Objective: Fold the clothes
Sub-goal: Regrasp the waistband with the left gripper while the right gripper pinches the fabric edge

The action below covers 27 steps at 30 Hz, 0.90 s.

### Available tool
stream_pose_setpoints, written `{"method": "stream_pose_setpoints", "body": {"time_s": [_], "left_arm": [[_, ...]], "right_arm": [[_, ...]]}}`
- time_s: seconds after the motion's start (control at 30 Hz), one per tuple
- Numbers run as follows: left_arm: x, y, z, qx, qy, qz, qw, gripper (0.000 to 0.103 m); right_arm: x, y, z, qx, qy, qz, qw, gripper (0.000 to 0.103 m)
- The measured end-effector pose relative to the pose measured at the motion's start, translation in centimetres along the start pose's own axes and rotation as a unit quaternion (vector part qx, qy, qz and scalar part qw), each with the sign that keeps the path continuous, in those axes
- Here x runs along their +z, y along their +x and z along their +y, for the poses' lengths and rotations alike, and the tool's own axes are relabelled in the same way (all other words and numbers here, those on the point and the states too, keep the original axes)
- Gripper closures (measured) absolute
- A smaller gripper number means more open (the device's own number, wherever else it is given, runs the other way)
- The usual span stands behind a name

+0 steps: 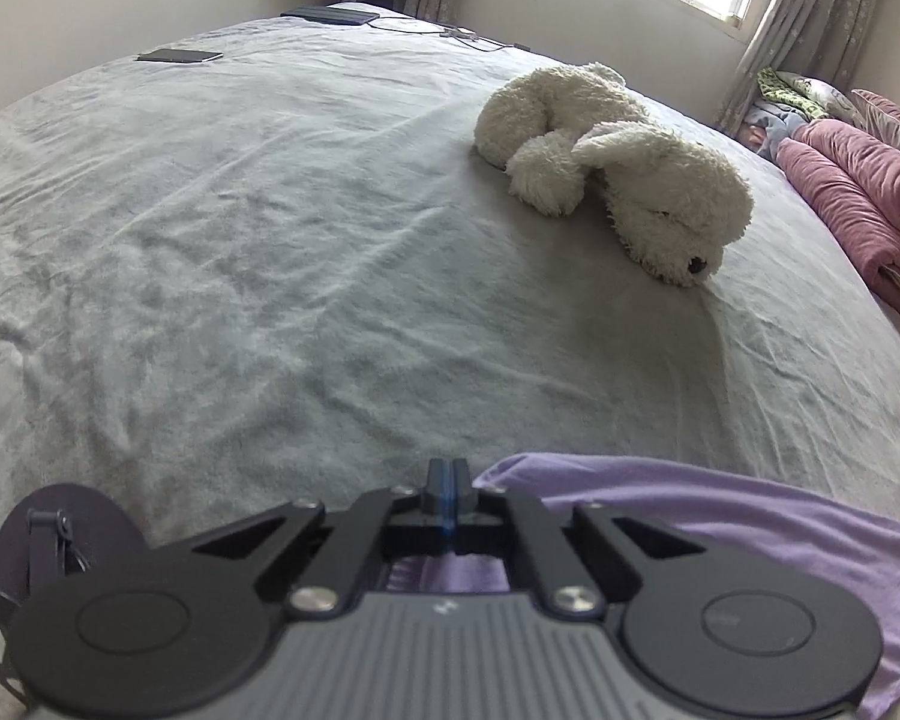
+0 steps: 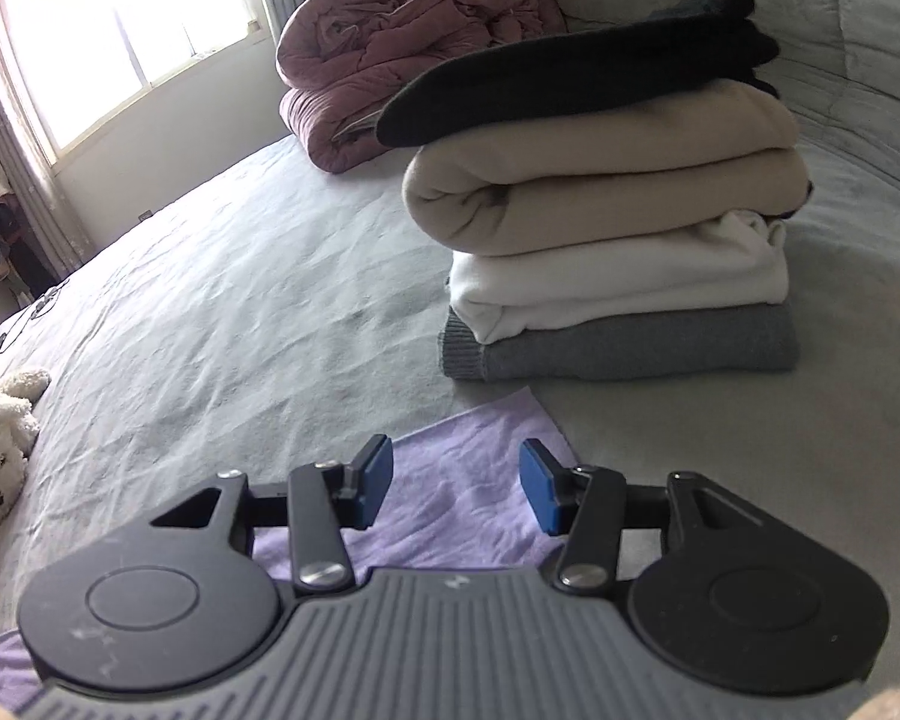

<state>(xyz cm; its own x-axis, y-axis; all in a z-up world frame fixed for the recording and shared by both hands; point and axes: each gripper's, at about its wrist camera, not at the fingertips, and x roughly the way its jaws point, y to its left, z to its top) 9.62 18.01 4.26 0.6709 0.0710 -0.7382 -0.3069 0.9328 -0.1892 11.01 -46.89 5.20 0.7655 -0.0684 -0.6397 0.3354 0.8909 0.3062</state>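
No brand, label or readable writing shows on anything here; the only mark is a small pale emblem on each ribbed grey gripper body, too small to make out.

The left hand-held gripper (image 1: 449, 495) has its blue-padded jaws pressed flat together, nothing visibly caught between the tips. It sits at the upper left edge of the lilac cloth (image 1: 750, 528), a thin, soft, lightly crumpled knit that lies spread on the bed (image 1: 270, 240) under and to the right of it.

The right hand-held gripper (image 2: 455, 489) stands with its jaws parted, the smooth blue pads apart over the same lilac cloth (image 2: 462, 480), near its pointed far corner; whether they touch it I cannot tell.

The bed wears a grey, plush, wrinkled cover. Just beyond the cloth rises a stack of folded clothes (image 2: 618, 228): a ribbed grey knit at the bottom, white fleece, thick beige fleece, black on top. A fluffy white plush dog (image 1: 618, 162) lies on its side, and a puffy mauve quilt (image 2: 402, 48) is rolled near the window (image 2: 126, 30).
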Motion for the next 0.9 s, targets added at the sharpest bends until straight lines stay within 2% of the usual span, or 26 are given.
{"method": "stream_pose_setpoints", "body": {"time_s": [0.1, 0.2, 0.27, 0.33, 0.43, 0.47, 0.5, 0.57, 0.63, 0.73, 0.83, 0.9], "left_arm": [[0.3, 0.2, 0.1, -0.002, -0.007, 0.002, 1.0, 0.103], [0.7, -0.3, 0.5, -0.006, -0.002, -0.004, 1.0, 0.103], [1.0, -0.8, 0.8, -0.018, 0.005, -0.01, 0.9998, 0.103], [1.2, -0.9, 1.1, -0.036, 0.002, -0.002, 0.9993, 0.103], [1.4, -1.0, 1.8, -0.051, -0.014, 0.007, 0.9986, 0.089], [1.5, -1.0, 2.0, -0.054, -0.02, 0.007, 0.9983, 0.08], [1.5, -1.1, 2.3, -0.055, -0.026, 0.003, 0.9981, 0.076], [1.5, -1.0, 2.6, -0.061, -0.033, 0.002, 0.9976, 0.076], [1.4, -0.8, 2.4, -0.071, -0.034, 0.008, 0.9969, 0.077], [1.1, -0.6, 1.5, -0.083, -0.013, 0.008, 0.9965, 0.077], [0.8, -0.4, 0.2, -0.085, 0.022, 0.006, 0.9961, 0.077], [0.4, 0.6, -0.6, -0.072, 0.038, 0.014, 0.9966, 0.077]], "right_arm": [[0.7, 1.7, 0.1, 0.0, 0.016, 0.024, 1.0, 0.052], [1.4, 3.5, 0.1, -0.037, 0.012, 0.044, 0.998, 0.052], [1.6, 4.6, 0.2, -0.064, -0.002, 0.055, 0.996, 0.052], [1.5, 5.5, 0.3, -0.072, -0.015, 0.063, 0.995, 0.052], [1.5, 6.4, 0.5, -0.078, -0.033, 0.065, 0.994, 0.052], [1.5, 6.6, 0.6, -0.079, -0.039, 0.064, 0.994, 0.052], [1.5, 6.8, 0.7, -0.08, -0.046, 0.063, 0.994, 0.054], [1.3, 7.0, 0.9, -0.081, -0.059, 0.06, 0.993, 0.059], [1.1, 7.1, 1.0, -0.081, -0.068, 0.056, 0.993, 0.076], [1.0, 7.2, 0.9, -0.084, -0.07, 0.049, 0.993, 0.094], [0.7, 7.0, 0.8, -0.085, -0.073, 0.038, 0.993, 0.099], [0.4, 6.7, 0.7, -0.084, -0.071, 0.028, 0.993, 0.1]]}}
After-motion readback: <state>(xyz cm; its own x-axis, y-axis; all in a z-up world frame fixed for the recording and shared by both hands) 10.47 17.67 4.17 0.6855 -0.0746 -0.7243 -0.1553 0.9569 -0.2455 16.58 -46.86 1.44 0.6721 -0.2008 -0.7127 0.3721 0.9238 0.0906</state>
